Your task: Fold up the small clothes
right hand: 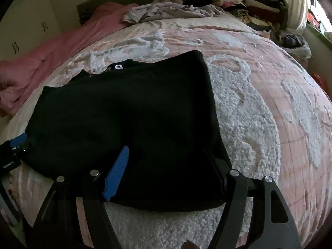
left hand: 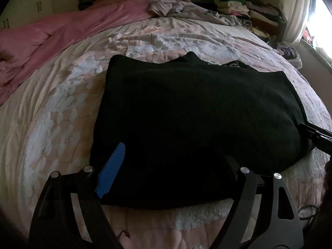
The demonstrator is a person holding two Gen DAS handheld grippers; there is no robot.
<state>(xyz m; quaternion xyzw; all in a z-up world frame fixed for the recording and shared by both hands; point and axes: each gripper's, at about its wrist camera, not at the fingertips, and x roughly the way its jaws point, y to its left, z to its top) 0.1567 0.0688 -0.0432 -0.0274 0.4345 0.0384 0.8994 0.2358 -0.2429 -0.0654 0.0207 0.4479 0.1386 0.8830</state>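
A black garment [left hand: 186, 103] lies folded flat on the bedspread, with white lettering [right hand: 117, 67] showing at its far edge. My left gripper [left hand: 170, 147] hangs over the near left part of the garment [right hand: 124, 103]. Its jaws stand wide and its blue pad [left hand: 112, 170] rests by the cloth without squeezing it. My right gripper [right hand: 166, 149] sits over the near right corner, also wide, with the cloth between the fingers but not pinched. The right gripper [left hand: 315, 137] shows at the garment's right edge in the left wrist view. In the right wrist view the left gripper [right hand: 16, 143] shows at its left edge.
The pink and white textured bedspread [left hand: 51, 114] covers the bed. A pink blanket [left hand: 51, 37] lies bunched at the far left. A crumpled light garment [left hand: 176, 8] and a stack of folded clothes [left hand: 244, 10] sit at the back right, near a bright window [left hand: 319, 20].
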